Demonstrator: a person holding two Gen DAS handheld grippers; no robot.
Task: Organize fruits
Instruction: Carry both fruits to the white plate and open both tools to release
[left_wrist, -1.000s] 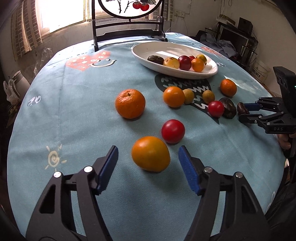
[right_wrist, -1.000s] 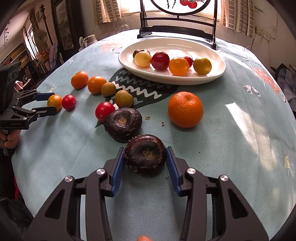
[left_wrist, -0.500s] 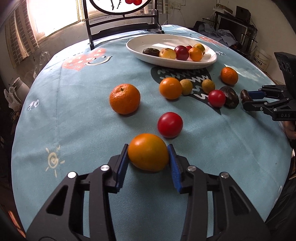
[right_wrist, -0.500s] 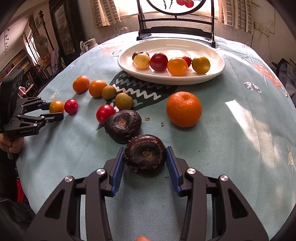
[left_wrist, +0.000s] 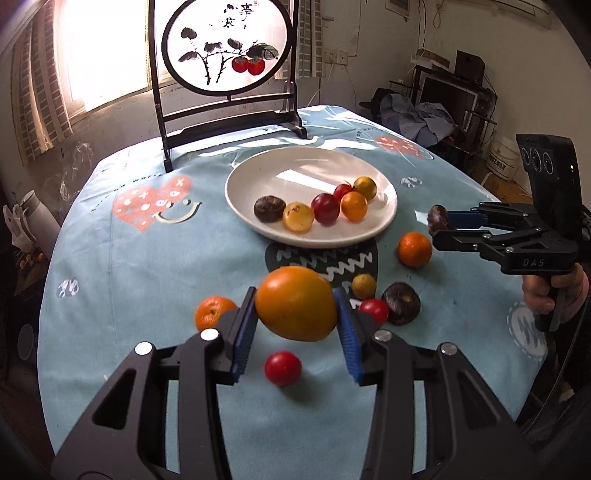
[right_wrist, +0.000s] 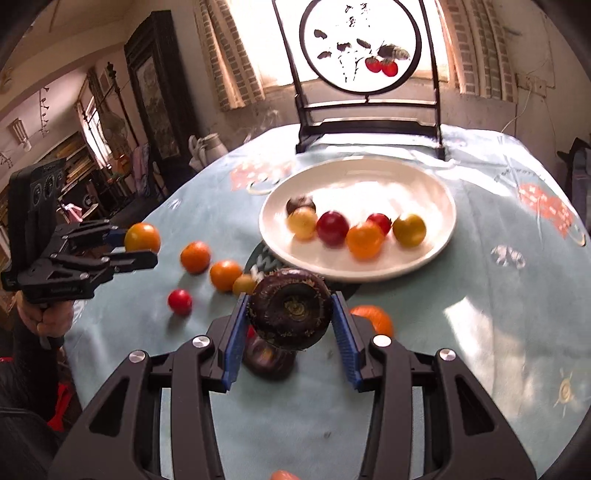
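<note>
My left gripper (left_wrist: 297, 317) is shut on a large orange fruit (left_wrist: 295, 302) and holds it above the blue tablecloth. My right gripper (right_wrist: 290, 317) is shut on a dark purple round fruit (right_wrist: 290, 308), also lifted off the table. Each gripper shows in the other's view: the right gripper (left_wrist: 439, 223) with its dark fruit at the right edge, the left gripper (right_wrist: 142, 243) with its orange fruit at the left. Ahead stands a white plate (left_wrist: 258, 170) (right_wrist: 439, 192) holding several small fruits. Loose on the cloth lie a red tomato (left_wrist: 282, 368), a mandarin (left_wrist: 212, 312) and a second dark fruit (left_wrist: 401, 302).
A framed round screen (left_wrist: 221, 48) on a dark stand rises behind the plate. More small fruits lie near the plate's front, among them an orange (left_wrist: 414, 249) and a yellow one (left_wrist: 364, 285). A person's hand (left_wrist: 543, 291) grips the right tool's handle. Furniture crowds the room's edges.
The left jaws closed on the large orange fruit and lifted it off the cloth. The right gripper, holding the dark fruit throughout, also rose. Both views now look higher, toward the plate.
</note>
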